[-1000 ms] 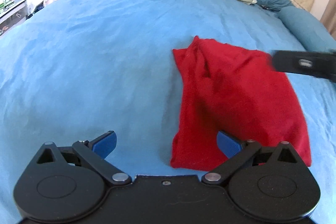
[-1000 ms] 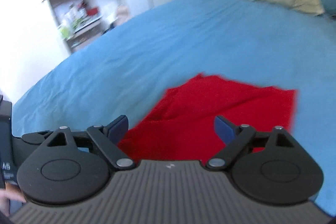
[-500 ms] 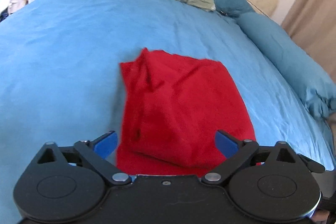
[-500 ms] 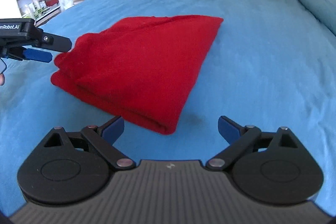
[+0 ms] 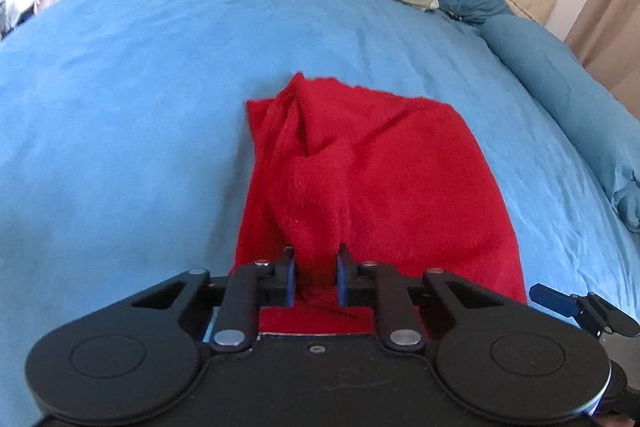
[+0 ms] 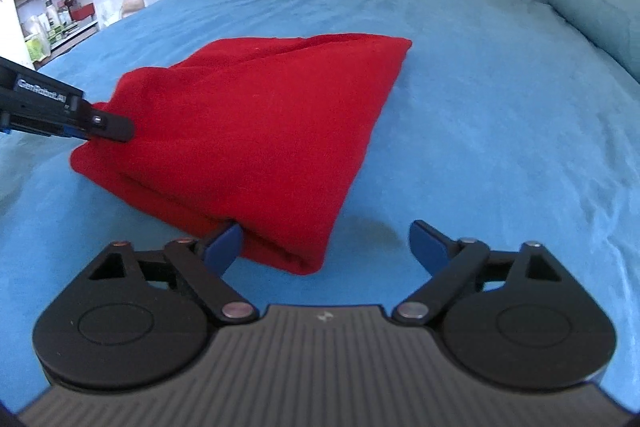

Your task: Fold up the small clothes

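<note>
Red garment (image 5: 360, 187) folded mid-frame on blue bed (image 5: 120, 107), long axis running away up-frame, near edge clenched in left gripper (image 5: 316, 277); right gripper (image 6: 326, 241) spread wide, straddling lower corner.

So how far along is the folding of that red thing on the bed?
The red garment already lies doubled over in layers on the blue bedspread. In hand: the left gripper is pinching its near edge, while the right gripper is open around a corner. Probably left: another fold and smoothing the bunched far end.
</note>
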The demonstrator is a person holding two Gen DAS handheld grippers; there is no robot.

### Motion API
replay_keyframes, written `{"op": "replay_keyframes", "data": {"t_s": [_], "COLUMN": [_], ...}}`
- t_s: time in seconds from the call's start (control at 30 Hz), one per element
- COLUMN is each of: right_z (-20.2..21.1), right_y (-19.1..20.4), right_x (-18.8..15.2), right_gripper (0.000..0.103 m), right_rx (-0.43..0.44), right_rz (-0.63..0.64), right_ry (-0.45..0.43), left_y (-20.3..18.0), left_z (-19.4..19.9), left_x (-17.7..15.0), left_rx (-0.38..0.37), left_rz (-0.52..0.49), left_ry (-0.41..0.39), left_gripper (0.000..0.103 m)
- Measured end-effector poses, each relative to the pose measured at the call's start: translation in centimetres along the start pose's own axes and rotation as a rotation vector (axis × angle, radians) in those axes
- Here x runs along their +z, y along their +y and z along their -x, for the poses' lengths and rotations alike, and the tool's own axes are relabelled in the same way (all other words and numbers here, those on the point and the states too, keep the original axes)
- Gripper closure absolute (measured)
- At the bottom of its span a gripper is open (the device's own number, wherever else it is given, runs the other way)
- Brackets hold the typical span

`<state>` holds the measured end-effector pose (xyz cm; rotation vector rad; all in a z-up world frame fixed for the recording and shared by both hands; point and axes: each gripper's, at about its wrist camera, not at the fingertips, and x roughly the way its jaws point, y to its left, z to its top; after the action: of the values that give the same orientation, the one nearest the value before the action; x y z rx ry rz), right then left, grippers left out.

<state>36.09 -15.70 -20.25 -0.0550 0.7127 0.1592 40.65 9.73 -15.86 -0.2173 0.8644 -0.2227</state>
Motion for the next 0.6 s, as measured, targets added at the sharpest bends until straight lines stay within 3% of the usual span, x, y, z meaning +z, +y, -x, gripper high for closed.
{"op": "replay_keyframes", "data": {"t_s": [0.07, 0.13, 0.2, 0.33, 0.47, 0.6], "right_z": [0.4, 0.7, 1.2, 2.8, 1.6, 0.7], "right_y": [-0.3, -0.8, -0.6, 1.0, 1.1, 0.4], "right_x": [0.0, 0.2, 0.4, 0.2, -1.1, -1.9], "right_gripper": [0.019, 0.039, 0.067, 0.077, 0.077, 0.077], "right_rx": [-0.06, -0.046, -0.037, -0.074, -0.056, -0.025], "right_rz": [-0.019, -0.052, -0.047, 0.027, 0.045, 0.015], "right_ry": [-0.051, -0.067, -0.084, -0.142, -0.06, -0.014], "left_y": [-0.2, -0.1, 0.0, -0.4, -0.5, 0.4], "left_z": [0.6, 1.1, 1.5, 2.1, 0.4, -1.0], "left_x": [0.2, 0.4, 0.6, 0.3, -0.8, -1.4], "left_rx": [0.007, -0.001, -0.022, 0.023, 0.105, 0.111], "left_rz": [-0.005, -0.001, 0.006, -0.045, -0.1, -0.072], "left_ry": [-0.025, -0.044, -0.038, -0.011, 0.066, 0.109], "left_gripper": [0.086, 0.087, 0.087, 0.087, 0.087, 0.082]}}
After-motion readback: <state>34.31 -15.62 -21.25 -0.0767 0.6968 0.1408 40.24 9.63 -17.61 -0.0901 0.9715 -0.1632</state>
